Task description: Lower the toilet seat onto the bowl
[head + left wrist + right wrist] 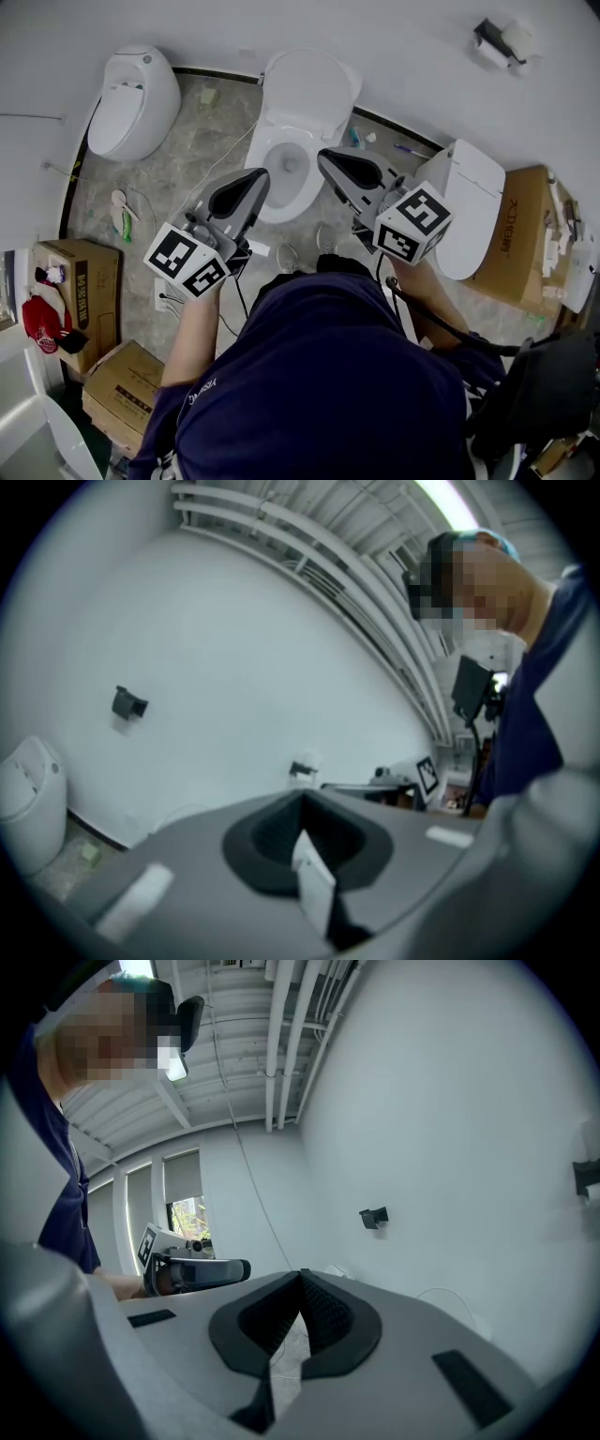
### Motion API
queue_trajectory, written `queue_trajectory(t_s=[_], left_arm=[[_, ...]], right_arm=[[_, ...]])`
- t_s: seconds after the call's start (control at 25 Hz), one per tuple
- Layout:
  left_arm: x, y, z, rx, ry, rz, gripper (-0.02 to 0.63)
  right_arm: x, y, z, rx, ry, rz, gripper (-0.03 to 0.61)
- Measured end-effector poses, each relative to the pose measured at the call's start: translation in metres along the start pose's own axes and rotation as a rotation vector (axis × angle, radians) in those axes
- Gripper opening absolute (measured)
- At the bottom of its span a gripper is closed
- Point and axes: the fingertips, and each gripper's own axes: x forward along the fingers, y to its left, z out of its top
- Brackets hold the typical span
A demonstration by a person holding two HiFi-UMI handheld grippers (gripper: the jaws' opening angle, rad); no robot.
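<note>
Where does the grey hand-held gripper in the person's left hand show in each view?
Head view: grey left hand-held gripper, left of centre.
Left gripper view: the same gripper itself, jaws shut, bottom middle.
Right gripper view: the same gripper left of middle, seen side-on.
Shared landmark: the white wall ahead.

**Right gripper [302, 1276], jaws pressed together, facing a white wall [450, 1138]**

The black ribbed pads [328, 1314] meet at their tips with nothing between them. Below the tips, a narrow slit shows a pale surface crossed by a thin line. Level with the jaws and to their left, the left gripper [242, 1270] points toward them, its marker cube [150, 1244] at its far end. Farther left is a person's dark blue sleeve [58, 1213]. Up and right of the jaws, a small black bracket [373, 1216] sits on the wall. Above the jaws to the left is a window [185, 1211], and high overhead white pipes [281, 1035] run along the ceiling.
</note>
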Motion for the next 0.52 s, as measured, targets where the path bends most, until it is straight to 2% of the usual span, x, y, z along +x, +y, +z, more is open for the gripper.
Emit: queue_trajectory(t_s=[0.52], left_arm=[[0.0023,0.0052,0.0054,0.000,-0.015,0.013,0.003]], right_arm=[[0.0060,-0.0040,0.0028,-0.007,0.006,0.012,0.008]])
